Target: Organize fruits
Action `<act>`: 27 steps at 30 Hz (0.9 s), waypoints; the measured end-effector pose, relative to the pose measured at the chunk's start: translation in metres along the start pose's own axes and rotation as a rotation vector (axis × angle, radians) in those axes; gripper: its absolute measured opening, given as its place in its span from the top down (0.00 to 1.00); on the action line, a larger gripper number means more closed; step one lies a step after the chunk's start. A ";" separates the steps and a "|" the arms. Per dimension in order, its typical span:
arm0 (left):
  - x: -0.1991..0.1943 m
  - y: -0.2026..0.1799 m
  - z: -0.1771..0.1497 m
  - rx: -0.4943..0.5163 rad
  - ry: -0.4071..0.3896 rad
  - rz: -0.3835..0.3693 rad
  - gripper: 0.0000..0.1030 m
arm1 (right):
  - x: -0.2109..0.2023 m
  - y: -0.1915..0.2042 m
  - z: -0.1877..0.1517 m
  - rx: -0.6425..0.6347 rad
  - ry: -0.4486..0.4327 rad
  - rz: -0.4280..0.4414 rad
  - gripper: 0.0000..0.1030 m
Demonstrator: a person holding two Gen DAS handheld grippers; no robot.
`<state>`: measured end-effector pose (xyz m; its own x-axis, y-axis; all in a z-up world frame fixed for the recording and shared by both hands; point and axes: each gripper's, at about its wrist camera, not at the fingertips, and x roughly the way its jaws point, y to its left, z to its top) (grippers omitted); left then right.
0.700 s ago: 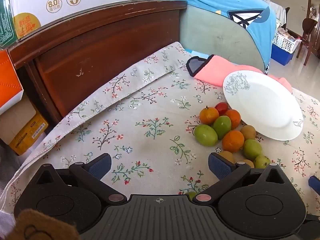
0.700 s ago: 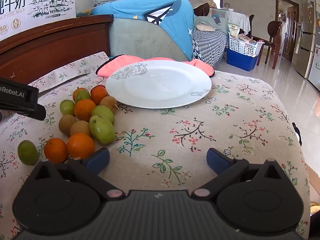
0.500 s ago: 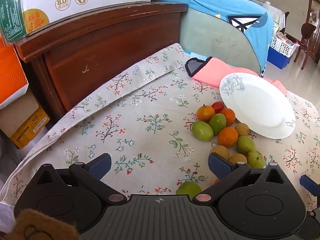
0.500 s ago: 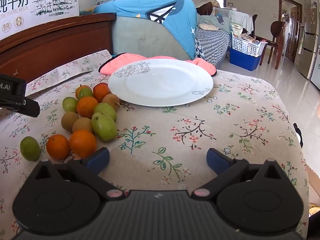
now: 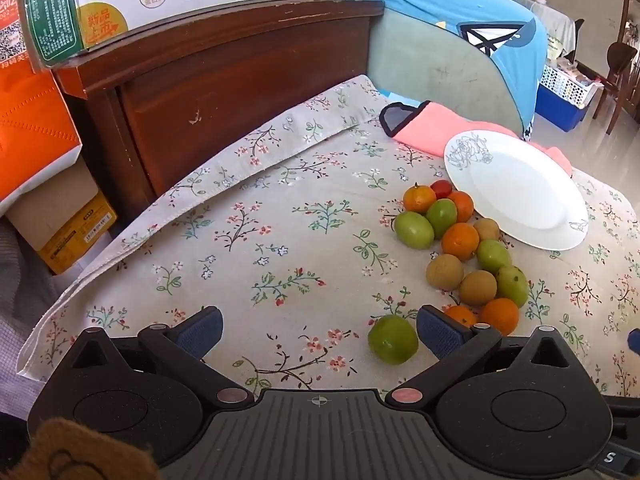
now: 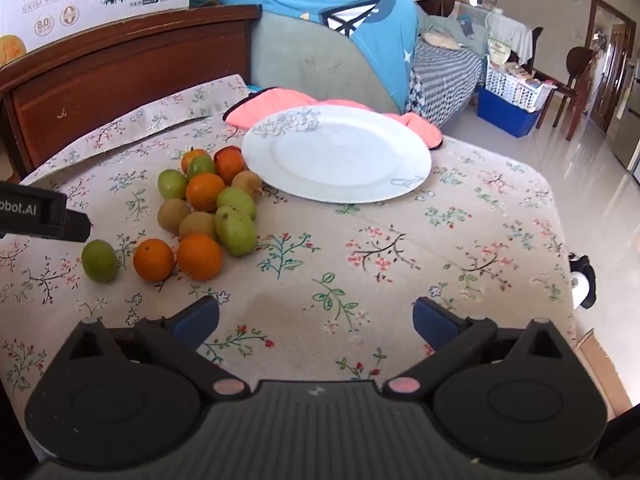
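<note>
Left gripper: the jaws stand wide apart and hold nothing. Its blue pads hover above the flowered tablecloth. A lone green fruit lies on the cloth just inside the right-hand pad; whether the pad touches it cannot be told from this angle.

Right gripper: the jaws are likewise spread wide, with nothing between them. Its blue pads sit over bare cloth, well apart from the fruit.

Fruit pile: green, orange and brown fruits lie in a loose cluster on the tablecloth, most of them touching one another. One small red fruit sits at the far end of the pile, just beside the plate. In the right wrist view, two oranges lie side by side at the near end, with the lone green fruit a little apart to their left.

Plate: white, with a grey flower print on the rim. It rests on the cloth just beside the pile, with its far edge over a pink cloth. Nothing lies on it.

The left gripper's body shows at the left edge of the right wrist view.
</note>
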<state>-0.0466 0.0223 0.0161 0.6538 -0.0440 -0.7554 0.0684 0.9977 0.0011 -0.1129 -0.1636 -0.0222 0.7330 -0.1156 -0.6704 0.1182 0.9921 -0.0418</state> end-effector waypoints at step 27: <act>-0.026 -0.002 -0.003 -0.011 -0.069 -0.037 0.00 | -0.054 -0.013 0.053 -0.059 -0.183 -0.088 0.01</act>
<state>-0.0666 0.0216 0.0338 0.7015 -0.0836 -0.7078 0.0850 0.9958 -0.0334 -0.1185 -0.1727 0.0543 0.8316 -0.2037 -0.5168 0.1517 0.9783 -0.1414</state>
